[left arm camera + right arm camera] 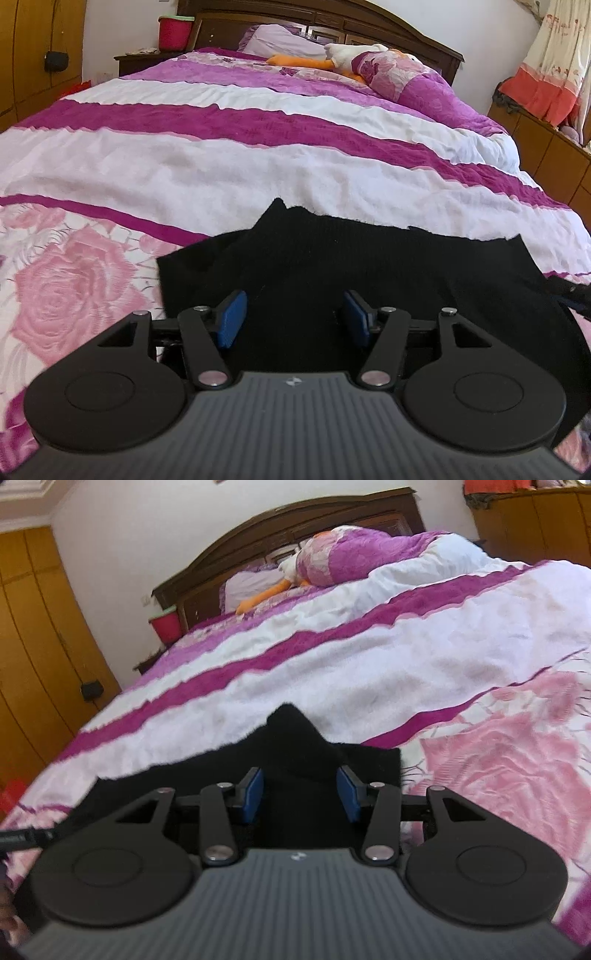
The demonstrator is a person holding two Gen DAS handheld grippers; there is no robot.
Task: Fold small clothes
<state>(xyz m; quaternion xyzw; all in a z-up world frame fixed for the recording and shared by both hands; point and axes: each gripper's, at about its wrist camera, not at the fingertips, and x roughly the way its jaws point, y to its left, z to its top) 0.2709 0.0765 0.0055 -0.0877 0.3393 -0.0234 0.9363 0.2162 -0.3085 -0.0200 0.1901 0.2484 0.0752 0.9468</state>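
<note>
A plush duck [334, 59] is lying by the pillow [275, 38] on the striped bedspread [221, 155], a red bucket [173, 32] sitting beside the headboard [369, 22].

Black garment [332, 266]: one, lying on the bed, a raised peak along its far edge.
Tongs: two, left tongs [295, 317] and right tongs [300, 794], each spread wide over the garment.
Blue pads: four, two per tongs, e.g. [232, 317] and [349, 794].
Bed [258, 122]: one, with dark wooden headboard [369, 26].
Purple stripes across the bedspread: at least three in the left wrist view.
Pillow [273, 38]: one, lilac.
Plush duck [332, 59]: one, white with orange bill.
Rolled quilt [417, 85]: one.
Red bucket [173, 33]: one.
Small black bag on the wardrobe [56, 61]: one.
Curtain [554, 66]: one.
</note>
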